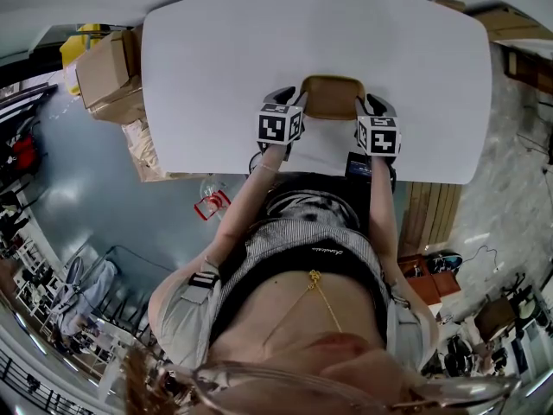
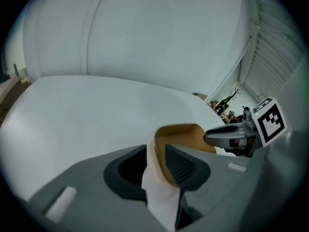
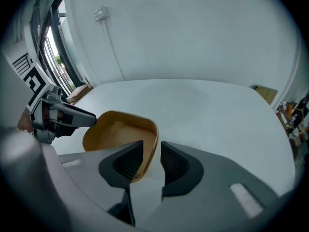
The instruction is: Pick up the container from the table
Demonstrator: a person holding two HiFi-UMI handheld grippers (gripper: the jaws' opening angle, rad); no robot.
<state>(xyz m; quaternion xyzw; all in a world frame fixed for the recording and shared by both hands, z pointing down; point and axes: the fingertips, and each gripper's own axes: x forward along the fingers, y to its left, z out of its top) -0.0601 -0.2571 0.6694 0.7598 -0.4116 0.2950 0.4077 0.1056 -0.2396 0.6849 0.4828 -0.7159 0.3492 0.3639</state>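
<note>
Grey floor [image 1: 78,188] frames the person's torso low in the head view, with clutter at the lower left and lower right corners, so the near side is crowded. Both forearms reach up the frame to the near edge of a white table [image 1: 259,41] with rounded corners. Left gripper [image 1: 289,93] and right gripper [image 1: 370,102] sit side by side just inside that edge, marker cubes facing the camera. Tan container [image 1: 333,98], a shallow open tray, lies between them at the middle of the near edge, bracketed on both sides. Left gripper view: jaws of the left gripper [image 2: 155,151] clenched on the container's [image 2: 186,137] left wall, ribbed pads on either face; a pale strip fills the gap below the wall, nature unclear. Right gripper view: right gripper [image 3: 152,151] pinches the right wall of the container [image 3: 118,134], one pad inside the tray and one outside, jaws nearly together. Cannot tell whether the base touches the tabletop. Beyond the container the table runs bare and wide to its far edge, open on all sides. Cardboard boxes [image 1: 108,72] stand off the table's left end at the upper left; plain white walls back both gripper views.
</note>
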